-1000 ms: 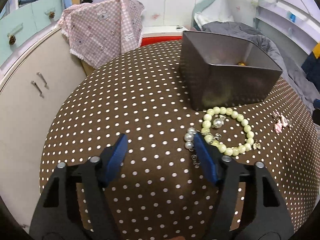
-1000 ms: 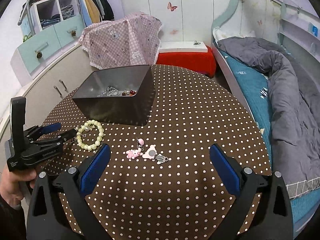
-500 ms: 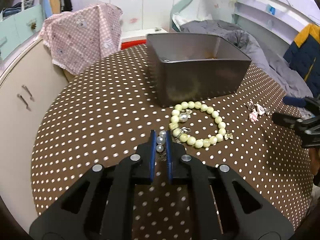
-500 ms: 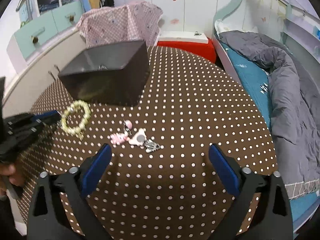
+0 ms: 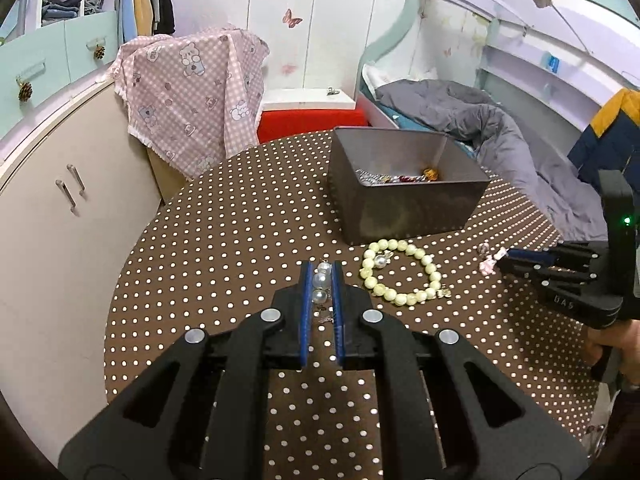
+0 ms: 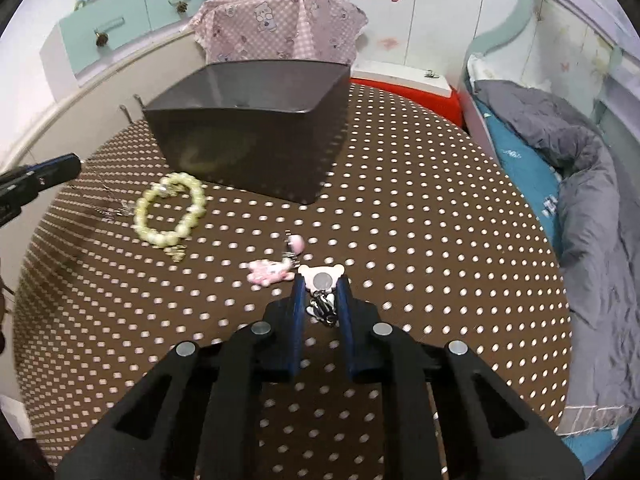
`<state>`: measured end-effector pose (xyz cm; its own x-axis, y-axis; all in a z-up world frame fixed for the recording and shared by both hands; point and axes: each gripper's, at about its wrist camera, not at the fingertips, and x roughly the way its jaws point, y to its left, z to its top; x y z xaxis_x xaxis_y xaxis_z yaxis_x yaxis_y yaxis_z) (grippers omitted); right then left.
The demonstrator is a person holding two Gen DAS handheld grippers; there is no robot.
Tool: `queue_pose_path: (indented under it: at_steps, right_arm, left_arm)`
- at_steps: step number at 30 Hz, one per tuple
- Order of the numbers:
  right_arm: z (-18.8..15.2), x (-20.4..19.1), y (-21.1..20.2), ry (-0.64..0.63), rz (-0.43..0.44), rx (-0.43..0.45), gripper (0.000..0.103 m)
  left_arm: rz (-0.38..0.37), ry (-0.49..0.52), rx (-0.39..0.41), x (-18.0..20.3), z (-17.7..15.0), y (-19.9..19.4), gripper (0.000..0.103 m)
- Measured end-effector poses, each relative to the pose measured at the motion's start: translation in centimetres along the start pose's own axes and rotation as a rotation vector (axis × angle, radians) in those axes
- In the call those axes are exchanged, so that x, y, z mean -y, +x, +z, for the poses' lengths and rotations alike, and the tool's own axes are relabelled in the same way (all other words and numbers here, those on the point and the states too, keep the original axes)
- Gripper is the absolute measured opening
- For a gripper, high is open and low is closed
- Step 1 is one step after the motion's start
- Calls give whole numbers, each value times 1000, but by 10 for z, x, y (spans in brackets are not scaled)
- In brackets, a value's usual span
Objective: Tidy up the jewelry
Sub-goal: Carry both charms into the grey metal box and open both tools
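Note:
My left gripper (image 5: 321, 270) is shut on a short string of three silvery pearls (image 5: 320, 281), whose thin chain dangles just above the dotted tablecloth. A pale green bead bracelet (image 5: 400, 276) (image 6: 170, 210) lies to its right, in front of the dark box (image 5: 404, 196) (image 6: 248, 136) that holds several jewelry pieces. My right gripper (image 6: 321, 280) (image 5: 505, 257) is closing its jaws on a cream bear-shaped charm (image 6: 323, 278), with both pads against its sides. A pink charm (image 6: 268, 272) (image 5: 487, 266) lies just left of it. The left gripper (image 6: 76, 162) shows at the left edge of the right wrist view.
The round table (image 5: 224, 240) drops off at its left edge toward a beige cabinet (image 5: 60, 216). Behind it are a pink checked cloth (image 5: 192, 92) and a red stool (image 5: 308, 122). A bed with a grey duvet (image 6: 592, 216) runs along the right side.
The left jaws closed on the pearl string and rose with it. The right gripper came down to the charms and its wide jaws closed around the bear charm.

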<state>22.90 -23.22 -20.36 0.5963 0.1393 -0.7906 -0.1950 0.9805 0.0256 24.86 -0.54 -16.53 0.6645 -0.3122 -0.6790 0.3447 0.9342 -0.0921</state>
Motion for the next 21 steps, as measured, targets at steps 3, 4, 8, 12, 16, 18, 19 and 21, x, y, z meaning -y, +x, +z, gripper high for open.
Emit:
queue_pose_path:
  at_steps: [3,4,8,12,16,18,19,21]
  right_arm:
    - [1,0,-9,12,12,21,14]
    - [4,2,-15,14,17,32,14]
    - [15,4,-37,20,30,80,14]
    - [31,5,-59,10,51,136,14]
    - [51,3,-80,-5,76,199,14]
    - [63,0,-90,-21,82,228,14]
    - [70,-3,-96,-29,86,247,14]
    - [85,-6,-106,-48,84,283,14]
  left_arm:
    - [-10,0,15,2,3,-8,9]
    - [-19,-3,24,2,5,-12,9]
    - [-42,-1,58,3,14,-28,9]
    - [-65,15,106,7,28,-47,9]
    - [-79,54,164,15,48,-66,9]
    - [-92,67,191,18,57,-74,9]
    - [-92,76,207,20,63,-78,9]
    - [-90,93,240,24,76,-85,9]
